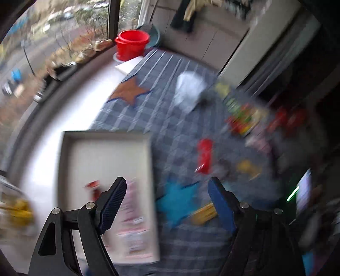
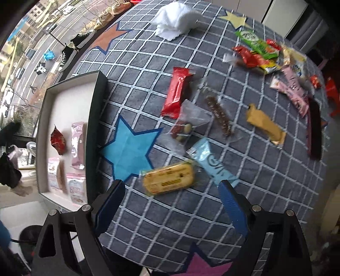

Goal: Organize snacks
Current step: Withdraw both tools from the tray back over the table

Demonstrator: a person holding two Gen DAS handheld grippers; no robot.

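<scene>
A shallow grey box (image 2: 93, 110) lies at the left on the checked grey cloth (image 2: 212, 212) and holds several pink packets (image 2: 77, 144) and a small red packet (image 2: 57, 140). Loose snacks lie to its right: a yellow pack (image 2: 170, 180), a light blue bar (image 2: 212, 163), a red bar (image 2: 175, 93), a clear bag of sweets (image 2: 187, 125), a brown bar (image 2: 220, 115) and a gold packet (image 2: 265, 125). My right gripper (image 2: 171, 195) hangs open just above the yellow pack, holding nothing. My left gripper (image 1: 166, 193) is open and empty over the box's right edge (image 1: 152, 169); that view is blurred.
A crumpled white cloth (image 2: 176, 20) lies at the far side of the table. A heap of mixed packets (image 2: 265, 55) sits at the far right. A red bucket (image 1: 131, 44) stands by the window. Blue (image 2: 129, 148), brown and yellow star patches mark the cloth.
</scene>
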